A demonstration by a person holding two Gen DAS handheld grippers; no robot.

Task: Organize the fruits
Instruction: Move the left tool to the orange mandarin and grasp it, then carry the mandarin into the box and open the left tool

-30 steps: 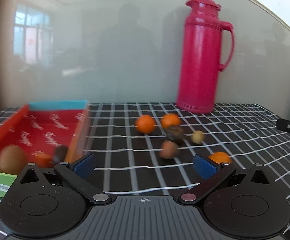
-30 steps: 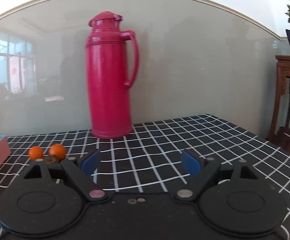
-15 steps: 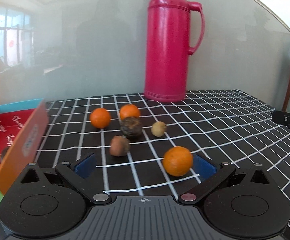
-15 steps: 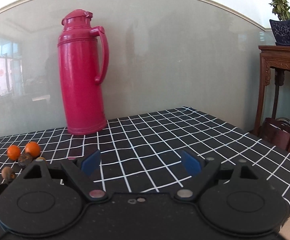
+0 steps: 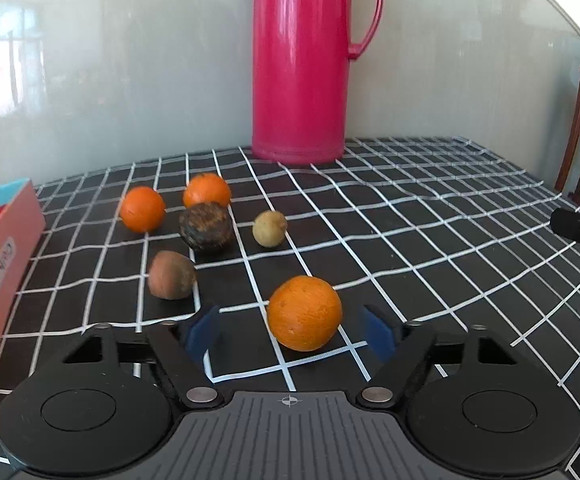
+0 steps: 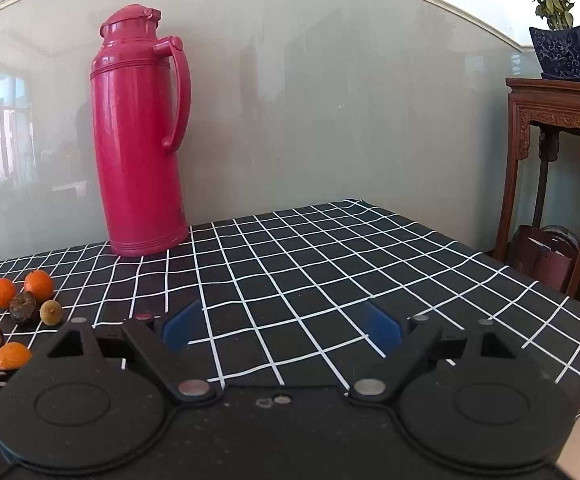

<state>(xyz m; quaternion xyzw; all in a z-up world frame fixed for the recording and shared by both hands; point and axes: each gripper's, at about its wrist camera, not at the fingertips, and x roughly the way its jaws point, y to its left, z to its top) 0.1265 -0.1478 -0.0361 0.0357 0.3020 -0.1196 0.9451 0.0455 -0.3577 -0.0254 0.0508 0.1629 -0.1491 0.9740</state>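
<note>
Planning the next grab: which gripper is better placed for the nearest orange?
Left. The left gripper already brackets the nearest orange, jaws closing, pads not yet touching. The right gripper faces bare tablecloth.

Pink thermos (image 6: pixel 140 136) standing upright on checked tablecloth (image 6: pixel 330 264), against grey-green wall (image 6: pixel 330 100). Carved wooden stand (image 6: pixel 554 184) standing well right of thermos, carrying 1 blue plant pot (image 6: pixel 564 54). Dark bag (image 6: pixel 538 258) sitting under stand.
</note>
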